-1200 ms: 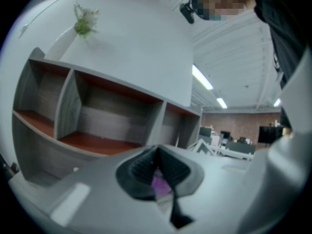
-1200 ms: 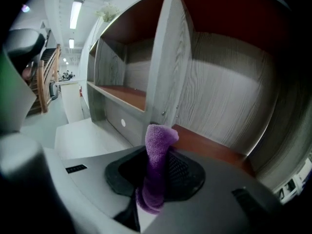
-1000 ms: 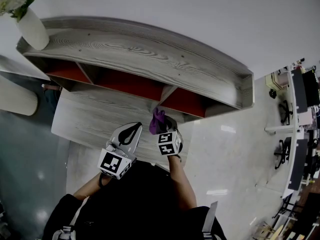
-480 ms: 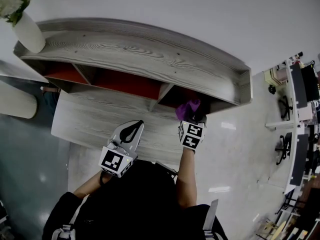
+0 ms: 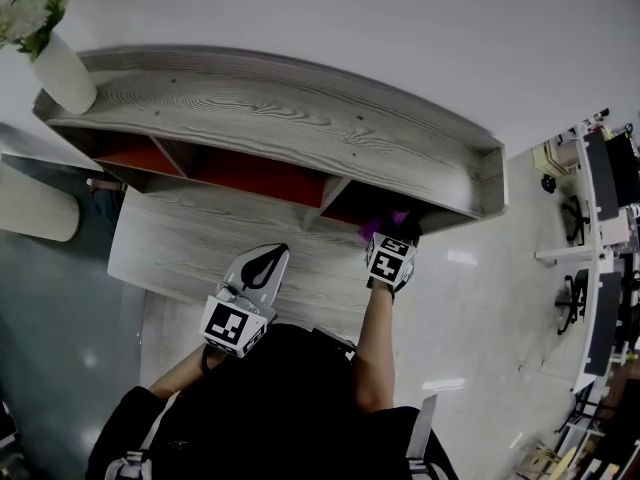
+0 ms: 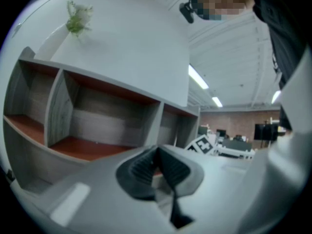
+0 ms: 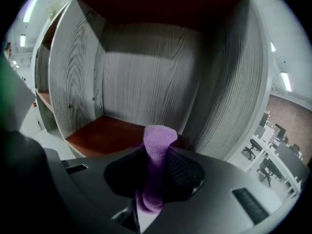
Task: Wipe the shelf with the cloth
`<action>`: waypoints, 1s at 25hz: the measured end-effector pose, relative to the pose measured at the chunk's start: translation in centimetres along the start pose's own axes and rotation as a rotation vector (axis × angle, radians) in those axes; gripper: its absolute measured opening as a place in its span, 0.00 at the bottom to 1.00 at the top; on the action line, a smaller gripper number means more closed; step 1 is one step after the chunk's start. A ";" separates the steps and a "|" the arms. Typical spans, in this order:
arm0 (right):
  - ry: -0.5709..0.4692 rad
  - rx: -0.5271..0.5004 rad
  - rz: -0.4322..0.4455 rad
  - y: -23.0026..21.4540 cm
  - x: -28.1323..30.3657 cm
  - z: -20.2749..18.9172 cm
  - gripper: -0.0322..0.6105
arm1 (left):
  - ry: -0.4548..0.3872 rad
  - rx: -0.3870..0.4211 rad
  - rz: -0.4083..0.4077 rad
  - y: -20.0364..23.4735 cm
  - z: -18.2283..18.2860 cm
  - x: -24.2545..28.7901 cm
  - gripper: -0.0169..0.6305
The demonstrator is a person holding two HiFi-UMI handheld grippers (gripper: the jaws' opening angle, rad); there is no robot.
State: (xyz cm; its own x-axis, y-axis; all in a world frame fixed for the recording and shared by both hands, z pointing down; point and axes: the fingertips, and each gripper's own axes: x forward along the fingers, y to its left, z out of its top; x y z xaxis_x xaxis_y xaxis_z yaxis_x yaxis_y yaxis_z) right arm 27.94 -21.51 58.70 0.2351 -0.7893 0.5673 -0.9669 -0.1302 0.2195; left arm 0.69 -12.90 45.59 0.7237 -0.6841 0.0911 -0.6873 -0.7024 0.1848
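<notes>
1. Head view: your right gripper (image 5: pixel 388 230) sits at the mouth of the rightmost compartment of the shelf (image 5: pixel 300 118). The purple cloth (image 5: pixel 374 230) shows just past its marker cube (image 5: pixel 390 260). Your left gripper (image 5: pixel 262 266) hangs well apart to the left, over the lower grey board (image 5: pixel 180 238), nowhere near the cloth. A white vase (image 5: pixel 62 68) w/ flowers stands on the shelf top at the far left end.
2. Left gripper view: jaws are together w/ nothing btwn them, so it is empty. It faces the middle compartments. The other gripper's cube shows low, toward the right.
3. Right gripper view: jaws are clamped on the cloth, which stands out of them as a narrow roll. Its long axis runs along the jaws and the tip points into the compartment. The red floor (image 7: pixel 105 133) lies ahead of and below the tip, mostly to the left. The grey side wall (image 7: pixel 229 82) is near on the right, and the back panel (image 7: pixel 146 77) is straight ahead. The tip looks apart from the floor, but contact can't be confirmed.
4. Judgement: the right hand is the nearer one, so the wipe is its job. You prob. need to drop the tip onto the red floor, then sweep left from the side wall. Risk: little cloth sticks out, so the jaw plastic may rub the board instead.
</notes>
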 end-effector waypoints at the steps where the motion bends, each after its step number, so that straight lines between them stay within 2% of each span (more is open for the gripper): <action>1: 0.015 -0.013 -0.008 0.0 0.2 -0.2 0.16 | 0.002 0.003 -0.002 0.1 0.0 0.0 0.03; 9: 0.069 -0.088 -0.077 -0.4 1.4 0.1 0.16 | 0.016 0.010 -0.009 1.0 0.0 0.5 0.03; 18: 0.100 -0.160 -0.104 -0.6 2.8 0.6 0.16 | 0.022 0.004 -0.030 1.2 -0.3 1.3 0.03; 25: 0.096 -0.138 -0.111 -1.0 4.2 1.3 0.16 | 0.028 0.001 -0.023 1.4 -0.5 1.5 0.03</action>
State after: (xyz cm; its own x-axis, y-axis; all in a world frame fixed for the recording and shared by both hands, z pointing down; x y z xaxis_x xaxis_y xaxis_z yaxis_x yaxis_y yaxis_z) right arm 29.75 -25.45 59.83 0.3542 -0.7130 0.6051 -0.9132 -0.1242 0.3881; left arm 0.87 -14.83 46.43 0.7407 -0.6621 0.1140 -0.6706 -0.7180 0.1864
